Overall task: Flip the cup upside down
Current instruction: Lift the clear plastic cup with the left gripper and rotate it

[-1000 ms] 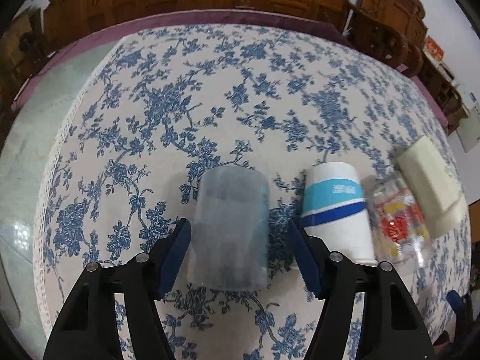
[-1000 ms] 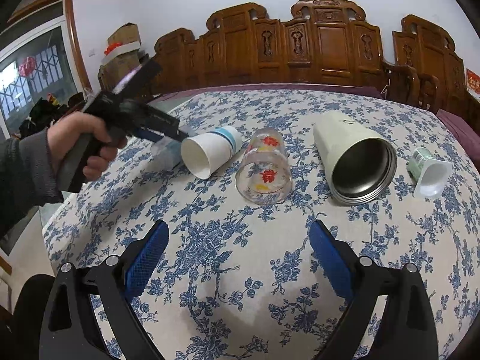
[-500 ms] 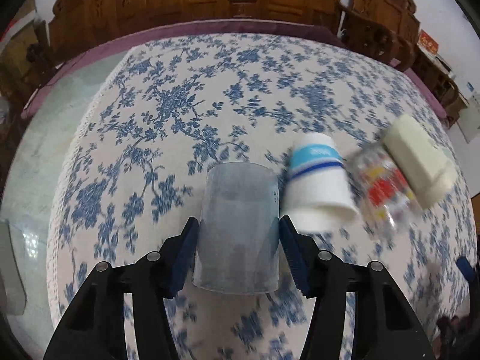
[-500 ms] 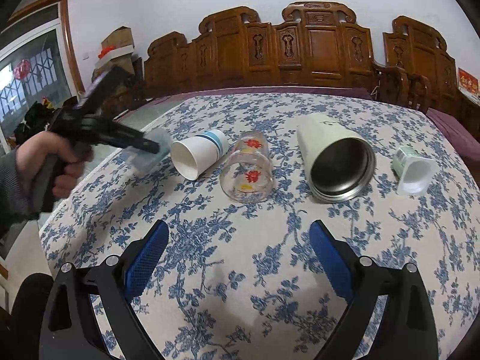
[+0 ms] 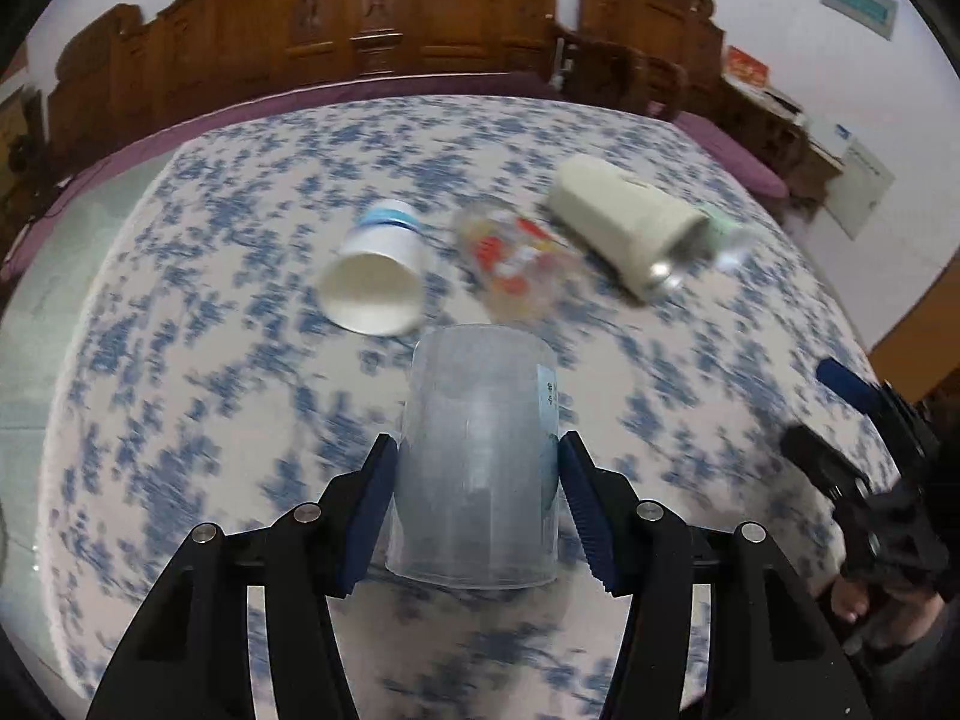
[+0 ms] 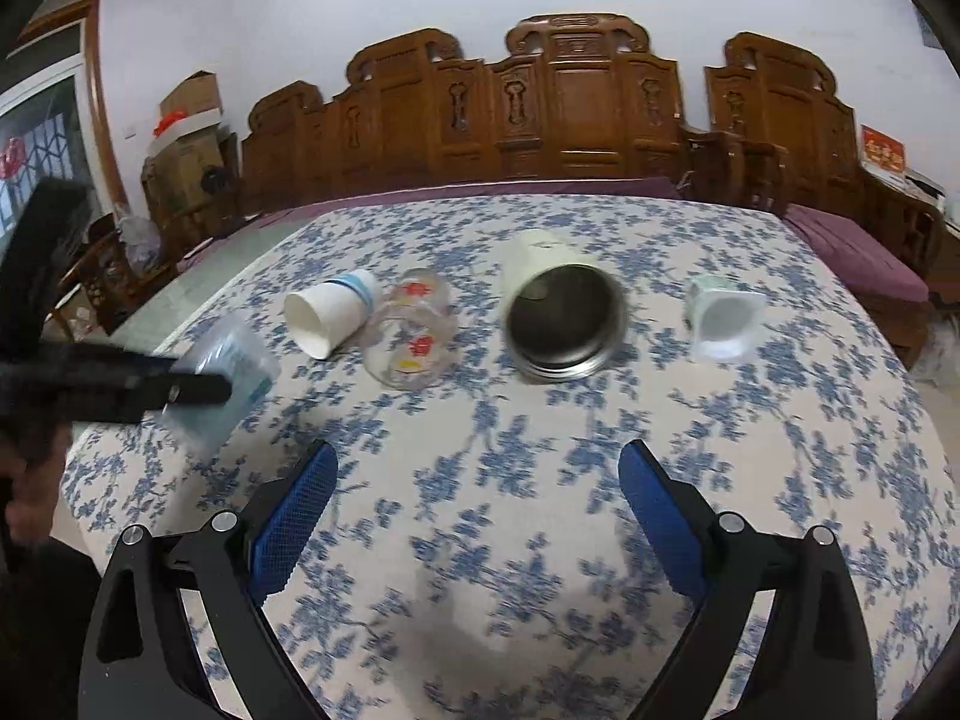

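My left gripper (image 5: 477, 501) is shut on a clear plastic cup (image 5: 477, 462), its blue pads pressed on both sides. The cup is held off the table, tilted. In the right wrist view the cup (image 6: 225, 384) hangs at the table's left edge, held by the left gripper (image 6: 180, 387). My right gripper (image 6: 477, 513) is open and empty above the near part of the table. It also shows at the right edge of the left wrist view (image 5: 852, 414).
On the blue-flowered tablecloth (image 6: 540, 480) lie a white paper cup (image 6: 330, 315), a printed glass (image 6: 411, 336), a cream steel tumbler (image 6: 558, 312) and a small green-white cup (image 6: 723, 315), all on their sides. Wooden chairs (image 6: 570, 102) stand behind the table.
My left gripper closed on the clear cup, lifted it and swung it left toward the table's edge. The right gripper stayed open and pulled back a little.
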